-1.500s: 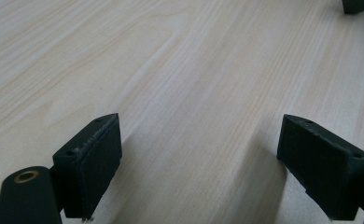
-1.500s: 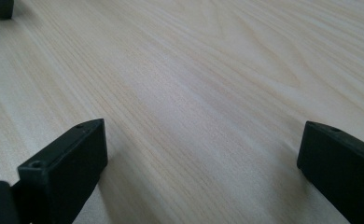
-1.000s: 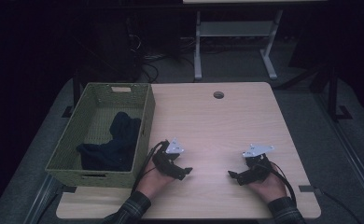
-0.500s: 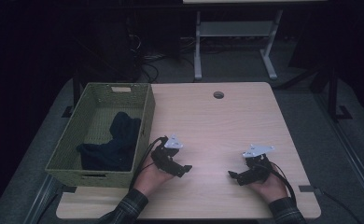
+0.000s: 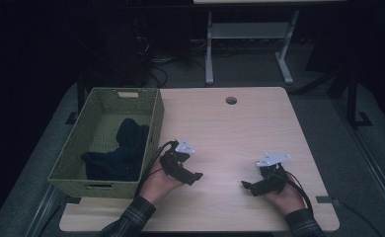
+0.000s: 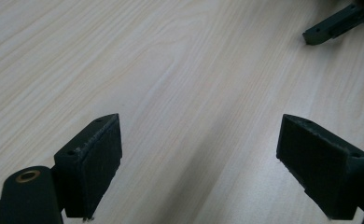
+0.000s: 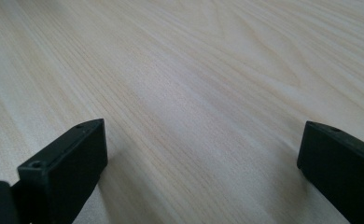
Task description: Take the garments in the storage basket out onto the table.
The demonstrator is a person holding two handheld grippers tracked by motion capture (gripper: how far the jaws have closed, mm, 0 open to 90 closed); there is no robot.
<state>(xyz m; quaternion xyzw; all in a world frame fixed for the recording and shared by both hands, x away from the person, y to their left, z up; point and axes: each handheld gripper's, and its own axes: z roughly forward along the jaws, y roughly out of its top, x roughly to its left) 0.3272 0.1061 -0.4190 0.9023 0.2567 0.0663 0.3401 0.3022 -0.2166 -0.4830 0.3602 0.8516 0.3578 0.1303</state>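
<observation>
Both hand-held grippers low over bare worktop [image 5: 230, 128], nothing between the jaws. Left hand-held gripper [image 5: 193, 175] spread wide, just beside the green basket [image 5: 153, 123] at its 9 o'clock. Right hand-held gripper [image 5: 247, 186] also spread wide, at 3 o'clock from the left. Dark cloth [image 5: 121, 153] lies crumpled inside the basket. Judged step: cloth binned, or not yet lifted out. Any next grasp calls for the left reaching over the basket wall.

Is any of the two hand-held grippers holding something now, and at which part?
Nothing is held. The left hand-held gripper and the right hand-held gripper are both open over the bare table.
</observation>
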